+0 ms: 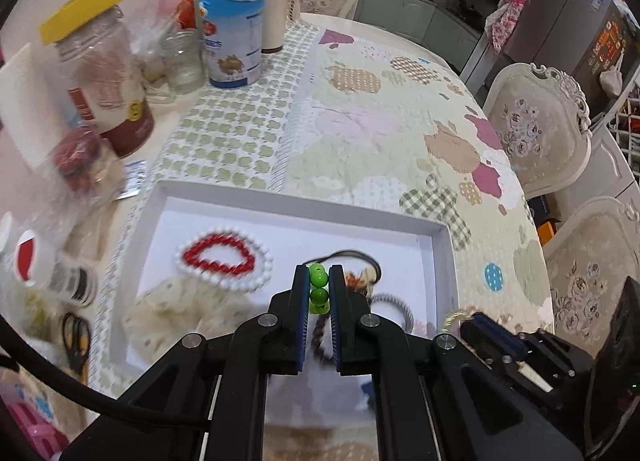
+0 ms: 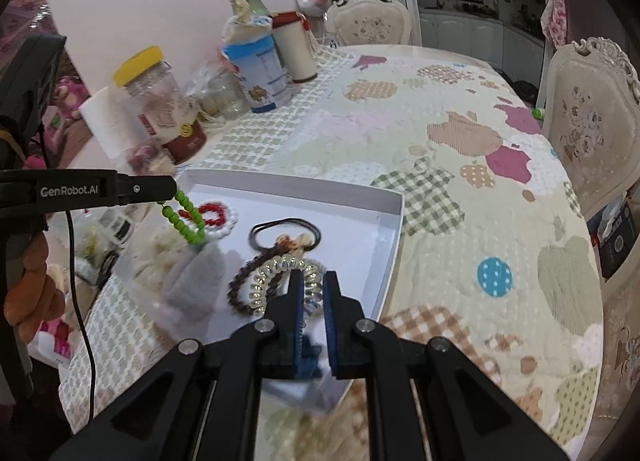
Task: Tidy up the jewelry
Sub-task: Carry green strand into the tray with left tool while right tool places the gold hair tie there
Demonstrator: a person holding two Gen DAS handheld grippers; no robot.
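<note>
Green bead bracelet lifted over the white tray, spiral hair tie waiting below.

The left gripper (image 1: 319,281) has its jaws narrow, clamped on the green bead bracelet (image 2: 185,217), which hangs down above the left part of the white tray (image 2: 390,229). The right gripper (image 2: 311,293), jaws narrow, is at the clear spiral hair tie (image 2: 276,273) near the tray's front; I cannot tell if it grips.

Green beads (image 1: 319,284) sit between black fingers (image 1: 299,293) with blue pads. Beyond the fingers, a white tray (image 1: 304,203) holds a red-and-white bead ring (image 1: 224,257).
</note>
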